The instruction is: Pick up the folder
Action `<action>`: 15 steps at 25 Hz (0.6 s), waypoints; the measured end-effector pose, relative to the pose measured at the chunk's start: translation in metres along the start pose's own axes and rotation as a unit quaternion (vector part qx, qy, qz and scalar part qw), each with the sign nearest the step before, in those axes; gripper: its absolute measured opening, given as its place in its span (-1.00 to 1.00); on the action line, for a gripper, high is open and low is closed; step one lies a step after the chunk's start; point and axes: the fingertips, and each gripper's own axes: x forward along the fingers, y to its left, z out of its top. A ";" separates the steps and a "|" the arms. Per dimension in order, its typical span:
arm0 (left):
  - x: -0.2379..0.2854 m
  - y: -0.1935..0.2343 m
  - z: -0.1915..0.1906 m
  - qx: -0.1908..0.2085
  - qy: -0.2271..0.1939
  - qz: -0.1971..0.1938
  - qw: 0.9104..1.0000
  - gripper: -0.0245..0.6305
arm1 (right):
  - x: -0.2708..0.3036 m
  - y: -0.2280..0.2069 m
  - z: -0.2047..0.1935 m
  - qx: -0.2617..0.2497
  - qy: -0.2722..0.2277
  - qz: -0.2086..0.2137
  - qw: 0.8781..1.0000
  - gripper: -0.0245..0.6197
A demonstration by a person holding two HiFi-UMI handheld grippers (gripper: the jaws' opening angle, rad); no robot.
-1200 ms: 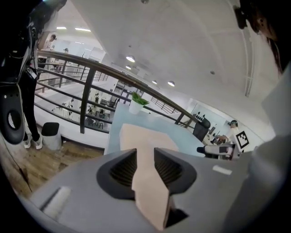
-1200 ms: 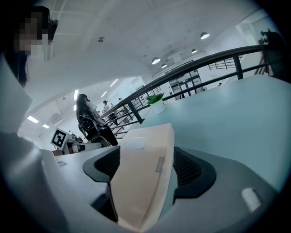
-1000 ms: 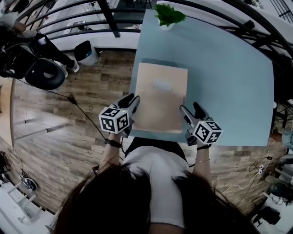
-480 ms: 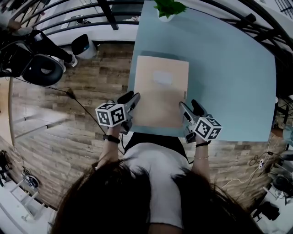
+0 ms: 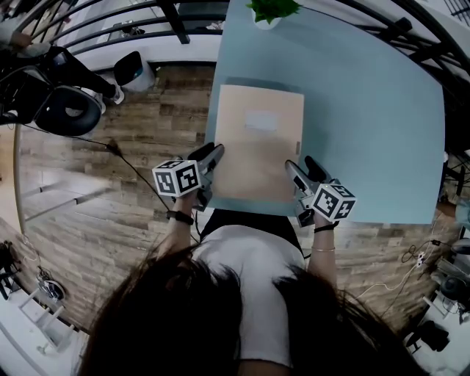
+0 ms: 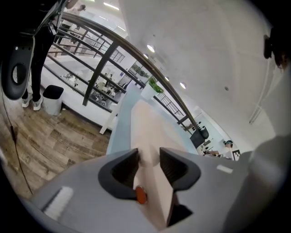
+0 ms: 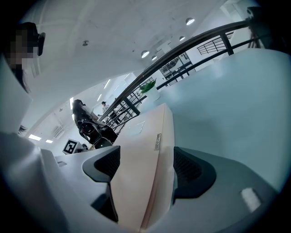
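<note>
At the near edge of the table, the left gripper is being held with its jaws spread. They have just been opening, and the left edge of the folder is lying between them, close to its near corner, without being pinched. The right gripper is likewise being held wide open, with the folder's right edge lying between its jaws and not being pressed. The folder itself is lying flat on the table, its near edge close to the table's edge, well apart from the plant at the far end. This is being read as the setting of both grips before the lift. For the step to go well, each edge should be taken deep between the pads rather than at the tips. Both pairs of jaws should be closed together, and the two grippers should be raised level and in step. A thin folder is likely to bend or slip if one side is lifted first.
</note>
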 end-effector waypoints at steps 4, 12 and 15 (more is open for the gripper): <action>-0.001 0.001 0.001 -0.008 -0.009 -0.006 1.000 -0.31 | 0.003 0.001 -0.001 0.005 0.005 0.003 1.000 0.14; -0.002 0.003 -0.001 -0.026 -0.025 -0.025 0.999 -0.31 | 0.006 -0.011 -0.009 0.032 0.021 0.011 0.999 0.14; -0.003 0.006 -0.001 -0.030 -0.029 -0.031 0.999 -0.30 | 0.011 -0.013 -0.011 0.045 0.032 0.021 0.998 0.14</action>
